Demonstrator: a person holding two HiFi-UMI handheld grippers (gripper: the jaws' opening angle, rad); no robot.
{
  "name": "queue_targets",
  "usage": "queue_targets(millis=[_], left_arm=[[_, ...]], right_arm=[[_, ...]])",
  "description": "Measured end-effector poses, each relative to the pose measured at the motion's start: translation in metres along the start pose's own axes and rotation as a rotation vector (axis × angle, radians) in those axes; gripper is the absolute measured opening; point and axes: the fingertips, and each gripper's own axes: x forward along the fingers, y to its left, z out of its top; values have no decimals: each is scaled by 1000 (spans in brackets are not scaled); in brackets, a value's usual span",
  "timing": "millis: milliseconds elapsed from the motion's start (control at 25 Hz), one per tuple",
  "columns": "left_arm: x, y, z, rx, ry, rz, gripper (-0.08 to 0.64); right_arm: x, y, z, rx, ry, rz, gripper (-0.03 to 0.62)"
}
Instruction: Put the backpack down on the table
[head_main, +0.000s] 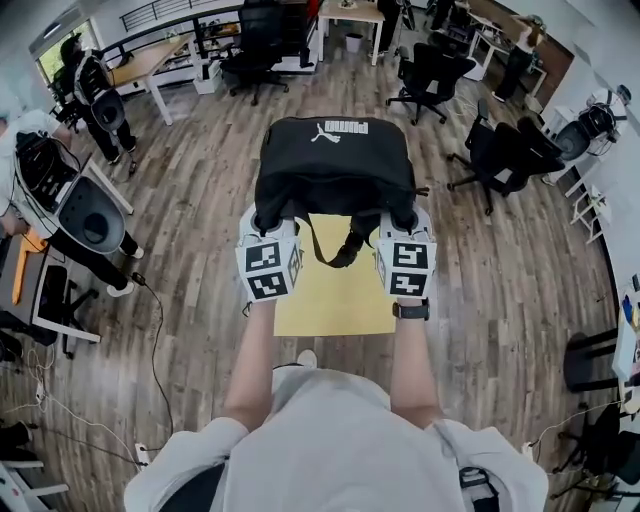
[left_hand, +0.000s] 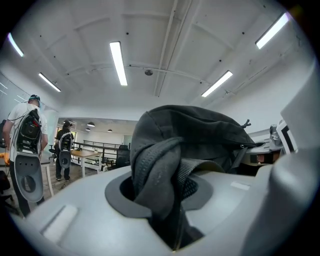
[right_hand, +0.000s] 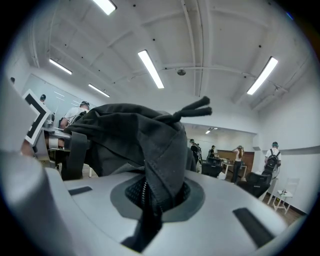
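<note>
Wood-plank office floor (head_main: 190, 210) surrounds a pale yellow table (head_main: 335, 305). Above its far edge hangs a black fabric backpack (head_main: 335, 165), long axis left-to-right, logo face up, apparently clear of the tabletop. Jaws of the left gripper (head_main: 266, 225) and right gripper (head_main: 402, 225) pinch its near-edge fabric.

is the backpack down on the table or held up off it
Held up. The left gripper and right gripper each pinch the backpack, which hangs mostly past the far edge of the table.
</note>
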Motion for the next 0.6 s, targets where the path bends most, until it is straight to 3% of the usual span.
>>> queue_targets(millis=[320,600], left_arm=[[46,29,-11,-25,1,-61,118],[84,35,-40,-37,68,-51,121]], right_arm=[[48,8,-10,2,55,-72,32],[84,3,-40,4,133,-76,32]])
